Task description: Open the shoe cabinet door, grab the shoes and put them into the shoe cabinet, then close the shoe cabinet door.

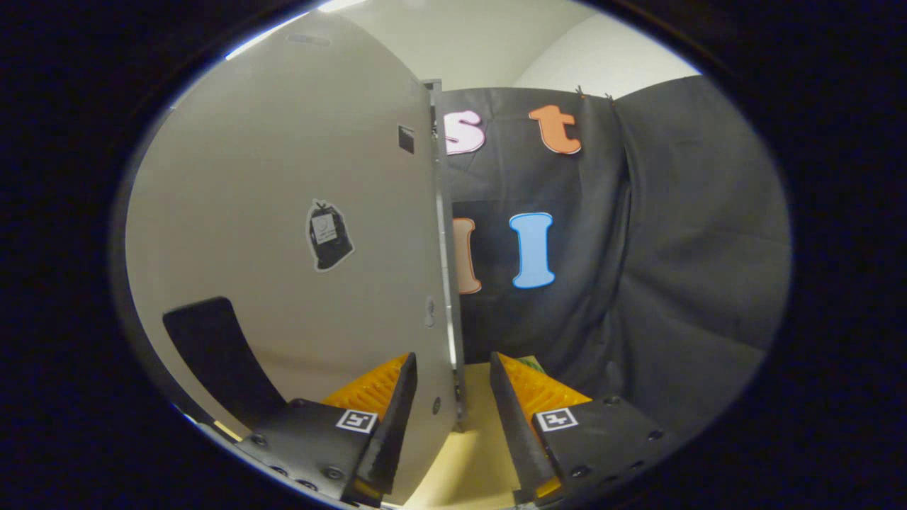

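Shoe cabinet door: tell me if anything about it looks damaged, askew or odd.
Nothing looks damaged or askew. The shoe cabinet door stands swung out, its free edge running between the open gripper fingers, neither finger clearly pressing on it. A trash-bag sticker sits slightly tilted on its face, which seems harmless.

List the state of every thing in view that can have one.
Door: swung open, its free edge standing between the fingers.
Gripper: open, one finger on each side of the door edge, neither clearly pressing.
Sticker: stuck on the door face.
Cloth wall: hanging, creased.
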The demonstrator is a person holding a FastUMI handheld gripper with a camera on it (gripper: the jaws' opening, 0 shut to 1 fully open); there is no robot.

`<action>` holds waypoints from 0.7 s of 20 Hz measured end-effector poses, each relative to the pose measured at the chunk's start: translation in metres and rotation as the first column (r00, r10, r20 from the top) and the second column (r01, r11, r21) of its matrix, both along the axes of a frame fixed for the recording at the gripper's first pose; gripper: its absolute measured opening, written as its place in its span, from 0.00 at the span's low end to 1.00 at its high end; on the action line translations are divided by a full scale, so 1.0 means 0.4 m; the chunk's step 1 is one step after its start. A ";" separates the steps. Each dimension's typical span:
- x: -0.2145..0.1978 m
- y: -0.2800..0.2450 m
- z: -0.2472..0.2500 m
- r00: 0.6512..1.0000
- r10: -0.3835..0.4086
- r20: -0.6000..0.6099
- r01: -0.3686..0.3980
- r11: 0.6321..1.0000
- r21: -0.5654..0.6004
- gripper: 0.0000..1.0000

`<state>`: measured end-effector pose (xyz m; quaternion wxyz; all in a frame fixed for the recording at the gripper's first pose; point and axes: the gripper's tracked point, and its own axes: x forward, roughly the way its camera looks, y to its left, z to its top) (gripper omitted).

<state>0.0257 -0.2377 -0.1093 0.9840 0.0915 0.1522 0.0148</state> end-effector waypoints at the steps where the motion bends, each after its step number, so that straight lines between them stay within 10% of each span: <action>1: 0.006 0.037 0.005 1.000 0.000 0.003 0.000 1.000 -0.001 0.67; 14: 0.195 0.487 -0.001 0.990 0.134 0.030 -0.135 0.991 0.007 0.66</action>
